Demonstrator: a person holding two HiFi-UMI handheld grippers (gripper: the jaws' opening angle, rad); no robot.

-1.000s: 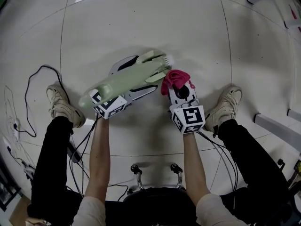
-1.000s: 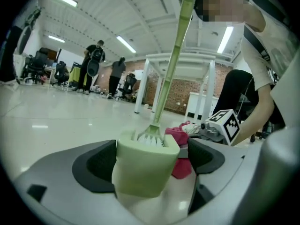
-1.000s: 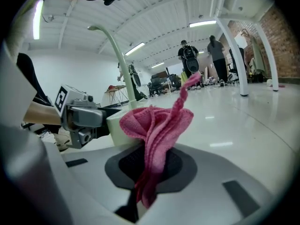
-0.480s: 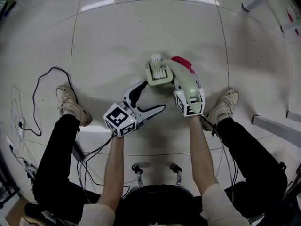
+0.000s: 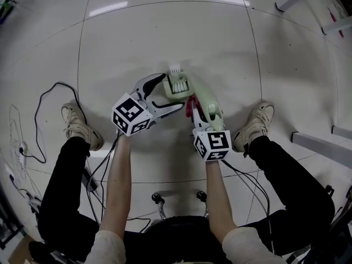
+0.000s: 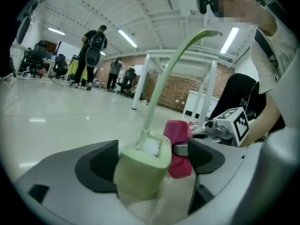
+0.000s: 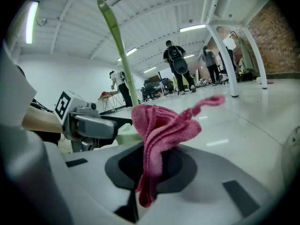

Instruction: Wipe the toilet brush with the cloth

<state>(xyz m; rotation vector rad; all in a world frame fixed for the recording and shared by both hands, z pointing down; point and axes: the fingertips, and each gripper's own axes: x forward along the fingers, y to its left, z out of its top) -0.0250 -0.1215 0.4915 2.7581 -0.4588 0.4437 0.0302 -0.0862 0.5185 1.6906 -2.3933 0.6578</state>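
- L gripper point(image 5: 169, 92): my jaws spread wide, one either side of brush head point(image 6: 143, 165); no pinch that I can see.
- R gripper point(image 7: 149, 168): clamped on pink cloth point(image 7: 161, 130), top folds loose.
- Toilet brush point(image 5: 204, 100): head low between L jaws; handle point(image 6: 164, 78) curves up twd me.
- Key relation: cloth just R of the head, seems touching. R gripper is nearer, so I judge the wipe runs up along the handle.

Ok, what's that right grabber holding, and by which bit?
The pink cloth, pinched by its bunched lower part between the fingers of the right gripper; the top flops free.
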